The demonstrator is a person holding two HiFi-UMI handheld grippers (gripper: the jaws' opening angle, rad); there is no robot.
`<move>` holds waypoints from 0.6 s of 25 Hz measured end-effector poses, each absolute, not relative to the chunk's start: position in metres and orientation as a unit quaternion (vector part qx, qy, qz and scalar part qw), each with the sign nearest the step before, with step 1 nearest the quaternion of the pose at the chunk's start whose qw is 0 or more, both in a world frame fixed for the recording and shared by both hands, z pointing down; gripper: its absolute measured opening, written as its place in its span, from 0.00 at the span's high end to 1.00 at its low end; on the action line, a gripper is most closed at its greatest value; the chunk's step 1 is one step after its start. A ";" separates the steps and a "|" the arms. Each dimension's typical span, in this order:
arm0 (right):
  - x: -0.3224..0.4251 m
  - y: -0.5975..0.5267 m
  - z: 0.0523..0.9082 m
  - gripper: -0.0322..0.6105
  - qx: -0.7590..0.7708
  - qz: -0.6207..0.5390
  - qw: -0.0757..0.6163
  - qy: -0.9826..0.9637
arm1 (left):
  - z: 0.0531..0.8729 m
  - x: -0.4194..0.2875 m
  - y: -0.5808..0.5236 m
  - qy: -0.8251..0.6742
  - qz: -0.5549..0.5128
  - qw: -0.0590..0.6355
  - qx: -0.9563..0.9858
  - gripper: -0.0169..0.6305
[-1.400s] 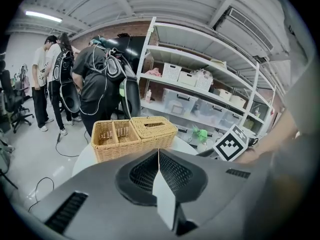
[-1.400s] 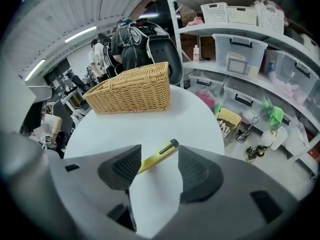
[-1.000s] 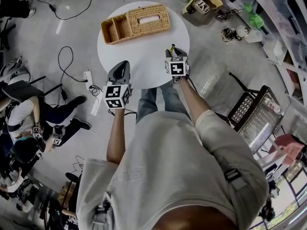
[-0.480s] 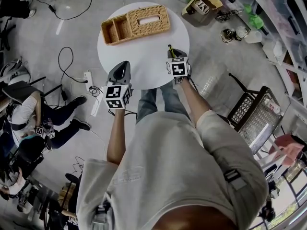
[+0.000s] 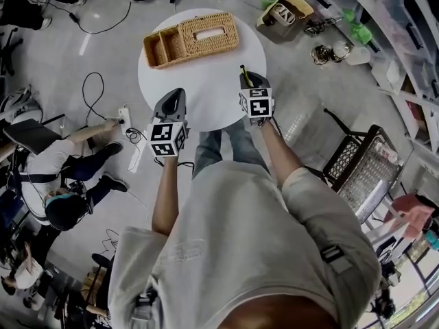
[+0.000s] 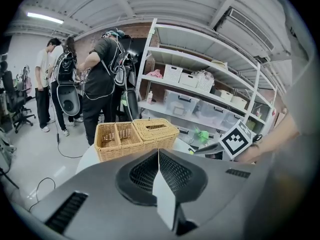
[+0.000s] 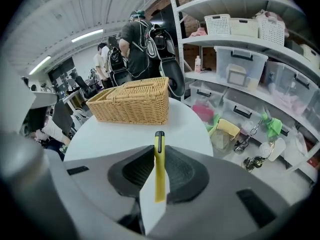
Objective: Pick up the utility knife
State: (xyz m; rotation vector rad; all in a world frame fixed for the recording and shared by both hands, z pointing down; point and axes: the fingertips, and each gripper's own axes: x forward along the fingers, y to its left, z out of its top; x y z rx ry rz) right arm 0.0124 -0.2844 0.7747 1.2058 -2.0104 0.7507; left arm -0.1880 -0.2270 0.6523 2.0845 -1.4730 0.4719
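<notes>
The right gripper (image 5: 248,81) is clamped on a slim yellow knife (image 7: 159,170): its jaws have just been closing, and the knife now sits pinched between the two dark pads, its black-tipped end poking out past the jaw tips. The left gripper (image 6: 158,159) holds nothing, its jaws pressed together edge to edge. A person stands at the near side of a small round white table (image 5: 206,81) with a gripper in each hand, both pointing forward and downward. The right gripper and the knife hang over the table's right-hand edge, while the left gripper hangs over the near left edge, well apart from the right one. At the far side of the table sits a long wicker basket (image 5: 192,36), with open compartments at its left end and a slotted woven lid over the rest. Shelves (image 7: 250,49) with clear plastic bins line the wall to the right. Several people (image 6: 102,79) stand in a group beyond the table, and cables trail across the grey floor (image 5: 62,53).
</notes>
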 end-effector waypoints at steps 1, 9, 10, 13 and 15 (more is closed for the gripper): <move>0.012 -0.285 0.769 0.82 0.463 0.285 0.326 -0.773 | 0.651 -0.187 -0.227 -0.547 0.174 0.268 0.774 0.94; 0.009 -0.285 0.720 0.82 0.456 0.248 0.283 -0.806 | 0.639 -0.186 -0.233 -0.552 0.164 0.256 0.777 0.94; 0.008 -0.285 0.714 0.82 0.456 0.245 0.277 -0.809 | 0.637 -0.186 -0.233 -0.553 0.163 0.254 0.777 0.94; 0.009 -0.284 0.694 0.82 0.459 0.237 0.258 -0.816 | 0.630 -0.187 -0.234 -0.556 0.159 0.250 0.776 0.94; 0.010 -0.285 0.680 0.82 0.462 0.231 0.243 -0.821 | 0.625 -0.187 -0.235 -0.559 0.157 0.246 0.776 0.94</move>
